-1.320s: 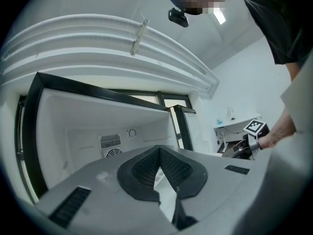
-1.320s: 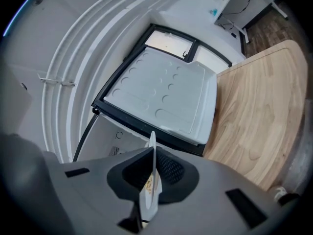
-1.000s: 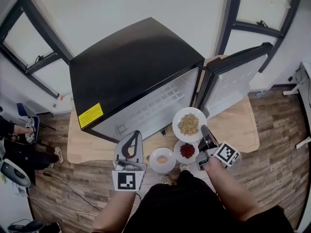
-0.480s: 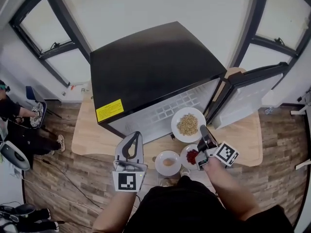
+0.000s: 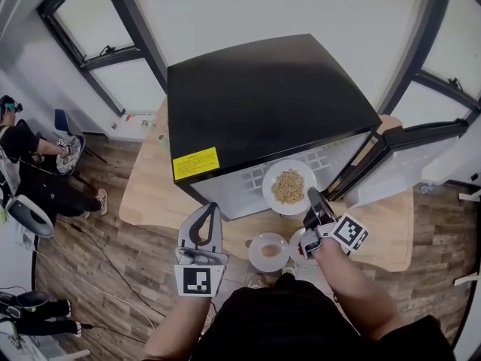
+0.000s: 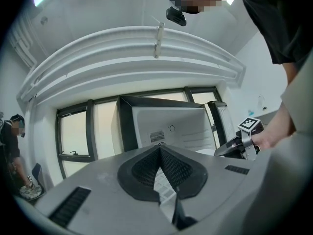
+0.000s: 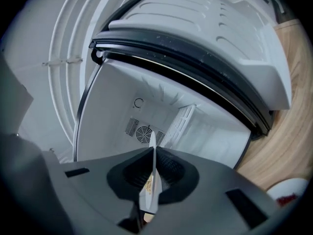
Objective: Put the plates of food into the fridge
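Observation:
The black-topped fridge (image 5: 270,104) stands on the wooden table (image 5: 146,194) with its door (image 5: 406,164) swung open to the right. My right gripper (image 5: 311,195) is shut on the rim of a white plate of grains (image 5: 288,186), held level in front of the fridge's open white inside (image 7: 146,116). In the right gripper view that plate (image 7: 152,177) shows edge-on between the jaws. My left gripper (image 5: 211,209) hangs shut and empty to the left. Two more plates rest on the table: one with brownish food (image 5: 268,250), and one (image 5: 298,241) mostly hidden under my right gripper.
The open door (image 7: 220,48) fills the upper right of the right gripper view, with the table (image 7: 293,106) and a plate of red food (image 7: 288,196) below it. A person (image 5: 26,153) sits at the far left, beyond the table. Windows (image 5: 113,59) run behind the fridge.
My right gripper has carried the plate of grains from beside the door to the front of the open fridge. The left gripper has moved along with it. The view has swung left.

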`<state>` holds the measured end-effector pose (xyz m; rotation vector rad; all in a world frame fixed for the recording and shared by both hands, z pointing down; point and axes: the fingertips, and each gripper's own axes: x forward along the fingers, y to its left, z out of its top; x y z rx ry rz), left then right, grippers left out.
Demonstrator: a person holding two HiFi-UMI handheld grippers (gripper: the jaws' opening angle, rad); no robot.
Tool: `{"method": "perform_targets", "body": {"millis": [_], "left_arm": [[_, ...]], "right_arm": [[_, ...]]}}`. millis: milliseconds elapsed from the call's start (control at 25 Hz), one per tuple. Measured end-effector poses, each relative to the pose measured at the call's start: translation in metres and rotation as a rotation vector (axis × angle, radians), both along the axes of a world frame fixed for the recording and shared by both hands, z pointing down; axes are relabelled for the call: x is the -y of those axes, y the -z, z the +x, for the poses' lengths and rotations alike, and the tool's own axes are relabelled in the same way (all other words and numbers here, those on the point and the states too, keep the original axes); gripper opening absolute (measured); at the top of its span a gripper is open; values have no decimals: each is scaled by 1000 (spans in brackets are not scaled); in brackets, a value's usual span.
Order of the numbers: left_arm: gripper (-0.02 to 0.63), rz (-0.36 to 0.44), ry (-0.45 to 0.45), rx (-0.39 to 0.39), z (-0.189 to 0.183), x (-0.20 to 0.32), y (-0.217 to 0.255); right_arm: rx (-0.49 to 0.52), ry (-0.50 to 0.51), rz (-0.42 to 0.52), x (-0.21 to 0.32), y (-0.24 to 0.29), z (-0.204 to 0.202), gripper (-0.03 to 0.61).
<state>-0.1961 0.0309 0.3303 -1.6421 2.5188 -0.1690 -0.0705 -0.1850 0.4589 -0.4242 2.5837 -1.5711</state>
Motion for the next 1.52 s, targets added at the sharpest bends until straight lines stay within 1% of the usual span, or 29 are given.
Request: {"method": "perform_targets", "body": {"millis": [120,280,360,440,640,760,960,1280,1520], "left_arm": [[3,-19,38,-4,-8,-8,-3],[5,-9,78,-5,-20,-19,-1],[4,1,98,-7,-28,-25,0],[3,-6,114,-8,-35,-29,-1],[3,-18,147,-16,-49,-40,-4],[5,-31,160,-21,-56,-45,-7],[4,-17,176,-45,-62,-47,-6],[5,-17,166,-10,-71,-54,-3],[4,-10,179,-26,-77,-61,-4]], "right_arm": [[-1,35,-5,-4,1,-19,32],[-3,72,-4,-10,3,-43,32],[-14,80,-10,-12,1,-54,32],[-30,82,-22,-13,-2,-63,32],[-27,106,-15,-17,-1,-84,32],[-35,110,-18,-21,-1,-95,32],[-49,115,-30,-23,-1,-108,32],[-85,97,-18,-27,1,-132,34],[-137,95,8,-31,0,-148,34]]}}
